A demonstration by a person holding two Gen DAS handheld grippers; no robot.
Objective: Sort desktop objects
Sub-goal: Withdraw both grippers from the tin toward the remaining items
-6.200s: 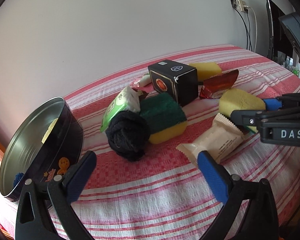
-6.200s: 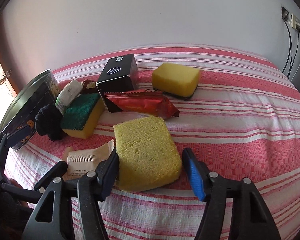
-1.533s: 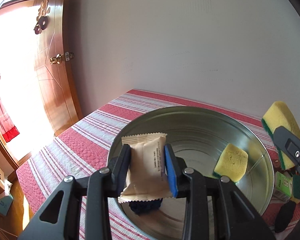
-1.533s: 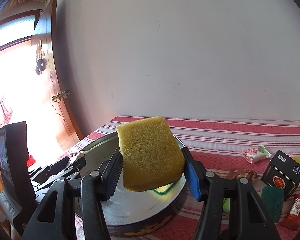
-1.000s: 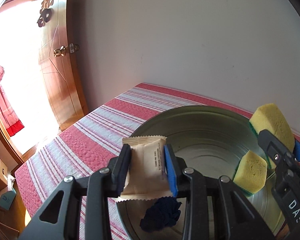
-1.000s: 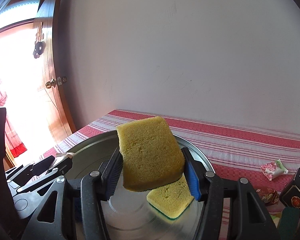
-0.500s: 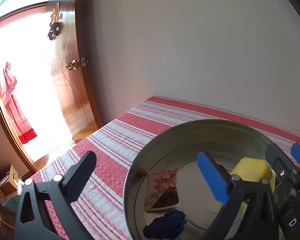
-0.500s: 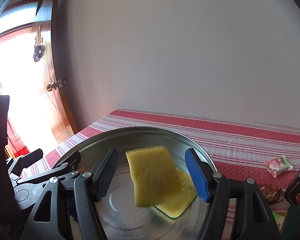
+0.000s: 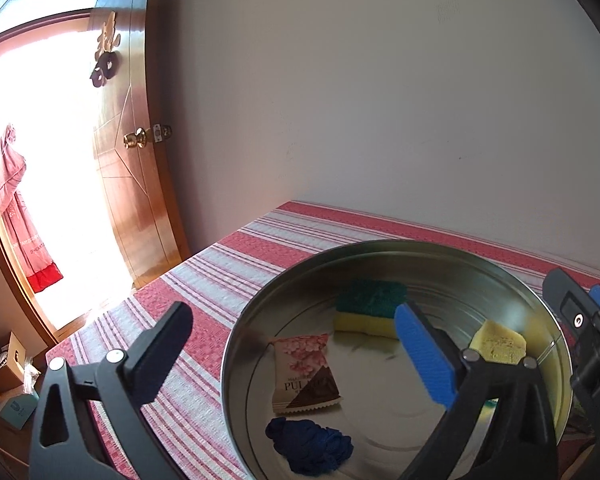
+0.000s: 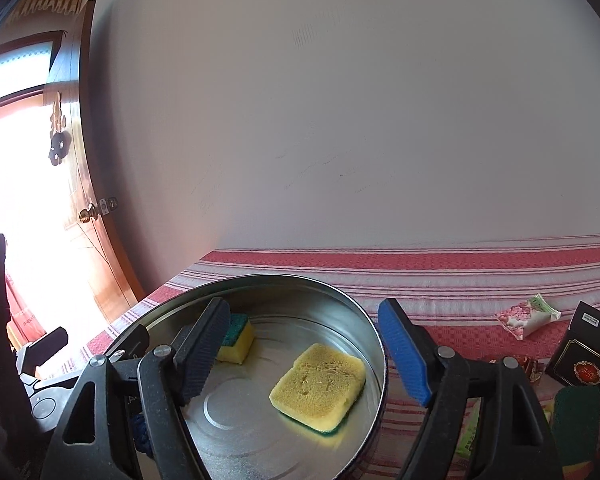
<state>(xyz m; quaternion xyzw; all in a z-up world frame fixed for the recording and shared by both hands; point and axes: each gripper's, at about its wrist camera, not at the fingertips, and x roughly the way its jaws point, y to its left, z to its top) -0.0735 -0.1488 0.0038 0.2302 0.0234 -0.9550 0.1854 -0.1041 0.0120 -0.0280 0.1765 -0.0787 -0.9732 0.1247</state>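
Note:
A round metal tin stands on the striped cloth. In it lie a pink-and-beige snack packet, a dark blue cloth ball, a green-topped sponge and a plain yellow sponge. My left gripper hangs open over the tin's near rim, holding nothing. In the right wrist view my right gripper is above the tin, its jaws opening and nothing between them. The yellow sponge lies flat on the tin floor beneath it, the green-topped sponge behind its left finger.
To the right of the tin on the cloth are a pink snack packet, a black box, a red wrapper, a green-topped sponge and a green packet. A wooden door stands open to the left.
My left gripper opened and the snack packet dropped into the tin. My right gripper let go of the yellow sponge, which fell and now lies flat inside.

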